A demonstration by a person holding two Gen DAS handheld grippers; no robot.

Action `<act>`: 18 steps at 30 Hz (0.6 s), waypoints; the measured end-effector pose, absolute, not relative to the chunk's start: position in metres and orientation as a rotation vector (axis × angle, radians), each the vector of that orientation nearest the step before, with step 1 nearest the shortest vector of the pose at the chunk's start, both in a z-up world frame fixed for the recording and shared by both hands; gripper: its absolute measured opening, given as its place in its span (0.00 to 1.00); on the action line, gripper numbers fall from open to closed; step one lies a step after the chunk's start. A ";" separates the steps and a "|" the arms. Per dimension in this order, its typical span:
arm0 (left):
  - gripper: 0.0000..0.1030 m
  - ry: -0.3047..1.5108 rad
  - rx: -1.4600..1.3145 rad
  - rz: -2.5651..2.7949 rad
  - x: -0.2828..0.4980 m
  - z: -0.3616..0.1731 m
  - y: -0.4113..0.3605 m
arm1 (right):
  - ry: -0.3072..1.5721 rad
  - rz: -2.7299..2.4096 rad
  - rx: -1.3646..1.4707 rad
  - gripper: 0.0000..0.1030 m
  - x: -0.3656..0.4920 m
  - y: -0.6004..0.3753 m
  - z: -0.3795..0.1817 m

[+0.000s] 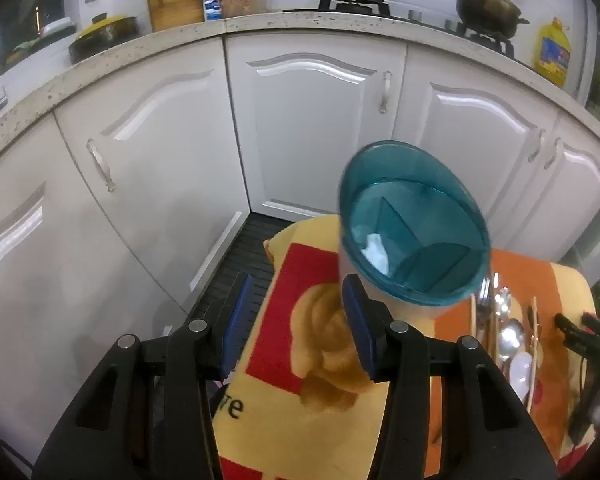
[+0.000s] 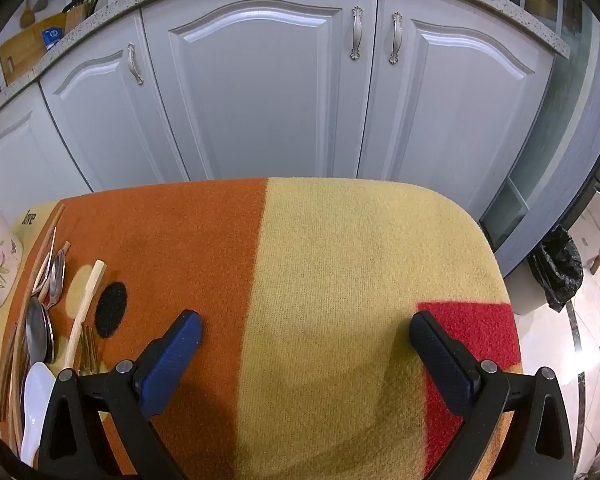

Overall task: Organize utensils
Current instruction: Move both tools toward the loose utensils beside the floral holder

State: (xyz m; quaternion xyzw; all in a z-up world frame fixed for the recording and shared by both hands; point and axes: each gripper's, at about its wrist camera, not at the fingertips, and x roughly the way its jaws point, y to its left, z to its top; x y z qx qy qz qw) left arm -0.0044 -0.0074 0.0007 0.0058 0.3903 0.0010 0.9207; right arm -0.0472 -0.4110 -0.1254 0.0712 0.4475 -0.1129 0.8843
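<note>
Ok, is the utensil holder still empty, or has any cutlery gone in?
No cutlery inside. The utensil holder shows bare teal dividers and only a white scrap; the spoons and fork lie beside it on the mat.

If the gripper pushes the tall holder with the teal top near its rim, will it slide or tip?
Probably tip. The tall white floral utensil holder with a teal plastic divider insert looks empty, so likely light, and it stands on a soft fuzzy patterned cloth that may resist sliding. The open left gripper could push lower.
</note>
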 end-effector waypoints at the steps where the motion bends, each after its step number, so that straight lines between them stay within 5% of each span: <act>1: 0.45 0.793 0.013 -0.001 -0.007 0.002 -0.008 | 0.929 -0.233 0.151 1.00 -0.047 -0.411 -0.125; 11: 0.45 0.807 0.041 -0.077 -0.030 0.015 -0.043 | 0.973 -0.209 0.132 0.99 -0.056 -0.405 -0.120; 18: 0.45 0.794 0.039 -0.130 -0.040 0.022 -0.059 | 0.883 -0.143 0.178 0.96 -0.095 -0.365 -0.062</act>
